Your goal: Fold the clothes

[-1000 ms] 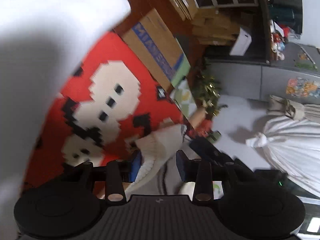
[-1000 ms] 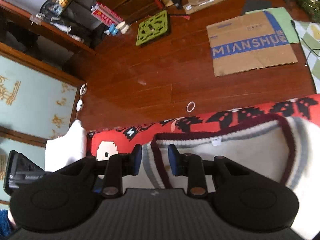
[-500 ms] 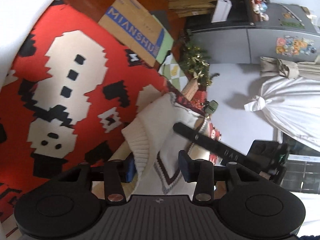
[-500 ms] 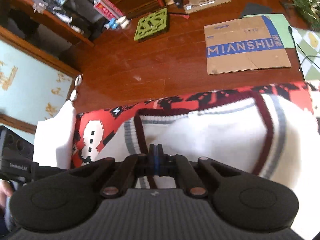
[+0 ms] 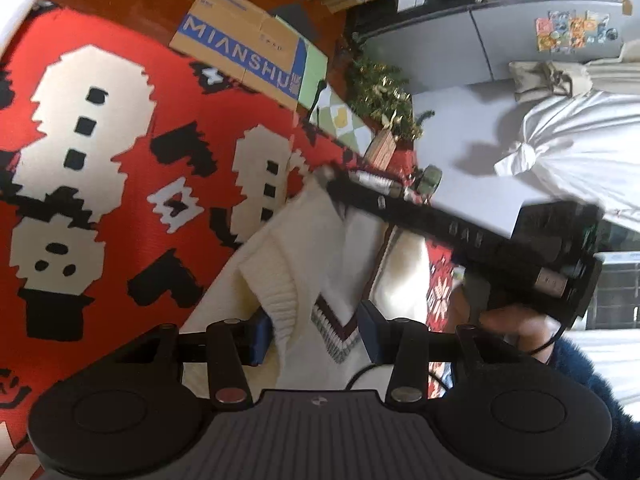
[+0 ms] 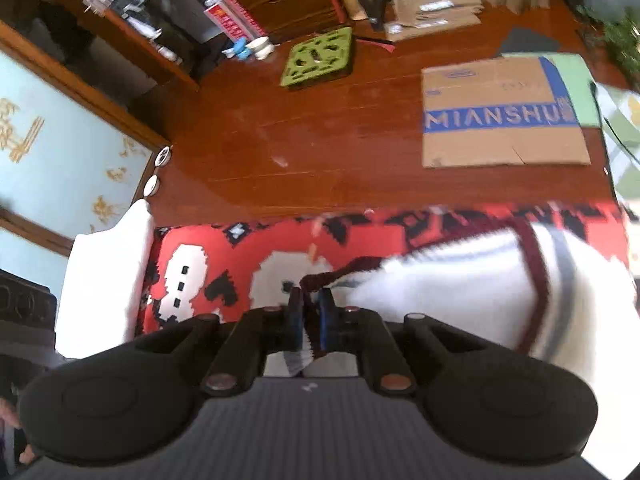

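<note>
A cream knit sweater (image 5: 316, 248) with maroon and grey trim lies bunched on a red snowman-pattern blanket (image 5: 120, 200). My left gripper (image 5: 316, 332) is open, its blue pads on either side of the sweater's ribbed cuff and V-shaped trim without clamping them. In the right wrist view, my right gripper (image 6: 310, 314) is shut on the sweater's (image 6: 460, 300) maroon-trimmed edge, which is pulled up off the blanket (image 6: 224, 256). The right gripper's black body (image 5: 460, 236) crosses the left wrist view above the sweater, held by a hand (image 5: 516, 320).
A flattened MIANSHU cardboard box (image 6: 504, 116) and a green mat (image 6: 320, 58) lie on the wooden floor beyond the blanket. White cloth (image 6: 104, 280) borders the blanket's left end. A small decorated tree (image 5: 380, 96) and grey cabinet (image 5: 460, 44) stand to the right.
My right gripper went from open to shut on the sweater's trimmed edge and pulled it left and up. My left gripper swung over the blanket, and the sweater now sits between its open fingers.
</note>
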Tool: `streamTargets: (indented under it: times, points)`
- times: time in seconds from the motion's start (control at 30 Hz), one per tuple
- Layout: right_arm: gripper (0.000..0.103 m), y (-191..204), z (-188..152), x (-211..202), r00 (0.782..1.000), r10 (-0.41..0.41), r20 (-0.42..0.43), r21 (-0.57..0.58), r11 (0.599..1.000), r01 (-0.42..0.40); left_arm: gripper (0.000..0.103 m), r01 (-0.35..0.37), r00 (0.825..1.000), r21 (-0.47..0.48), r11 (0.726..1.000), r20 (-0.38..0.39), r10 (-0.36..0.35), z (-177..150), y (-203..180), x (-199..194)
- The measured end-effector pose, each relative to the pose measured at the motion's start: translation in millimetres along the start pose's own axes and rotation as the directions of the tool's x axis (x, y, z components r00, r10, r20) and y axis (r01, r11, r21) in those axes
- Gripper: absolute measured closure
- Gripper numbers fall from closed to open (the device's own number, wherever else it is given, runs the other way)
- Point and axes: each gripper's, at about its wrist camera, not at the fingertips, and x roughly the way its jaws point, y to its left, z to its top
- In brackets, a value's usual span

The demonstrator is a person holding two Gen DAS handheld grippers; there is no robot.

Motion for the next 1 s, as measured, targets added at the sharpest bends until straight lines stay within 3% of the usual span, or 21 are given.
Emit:
streamTargets:
  times: [0.2, 0.27, 0.3, 0.37, 0.47, 0.6, 0.7, 0.87, 1.0]
  points:
    - [0.095, -20, -19, -13, 0.998, 0.043, 0.053, 0.104, 0.993, -0.048, 0.060, 0.076, 0.996, -0.104, 0.992, 0.045, -0.072, 6, 14, -2]
    - [0.095, -22, -20, -14, 0.996, 0.050, 0.069, 0.124, 0.991, -0.059, 0.077, 0.072, 0.996, -0.105, 0.992, 0.067, -0.065, 9, 13, -2]
    - [0.095, -22, -18, -15, 0.995, 0.053, 0.082, 0.123, 0.990, -0.063, 0.094, 0.069, 0.995, -0.105, 0.992, 0.079, -0.061, 10, 12, -2]
    - [0.095, -16, -12, -14, 0.992, 0.060, 0.110, 0.110, 0.991, -0.073, 0.094, 0.014, 0.991, -0.052, 0.999, 0.136, -0.006, 14, 6, -12]
    - [0.095, -2, 4, -8, 0.987, 0.073, 0.141, 0.072, 0.994, -0.084, 0.094, -0.100, 0.969, 0.049, 0.994, 0.231, 0.086, 20, -7, -27]
    - [0.094, 17, 27, 17, 0.987, 0.070, 0.143, 0.023, 0.997, -0.074, 0.095, -0.253, 0.928, 0.145, 0.956, 0.315, 0.198, 29, -14, -34]
    - [0.087, 20, 36, 37, 0.992, 0.048, 0.118, 0.026, 0.998, -0.052, 0.095, -0.317, 0.907, 0.132, 0.939, 0.333, 0.259, 35, -2, -30]
    - [0.079, 14, 32, 36, 0.993, 0.046, 0.107, 0.082, 0.995, -0.055, 0.094, -0.278, 0.903, 0.024, 0.960, 0.349, 0.252, 42, 21, -29]
    - [0.081, 19, 27, 50, 0.998, 0.026, 0.055, 0.035, 0.999, -0.028, 0.090, -0.201, 0.918, -0.045, 0.979, 0.340, 0.204, 48, 34, -31]
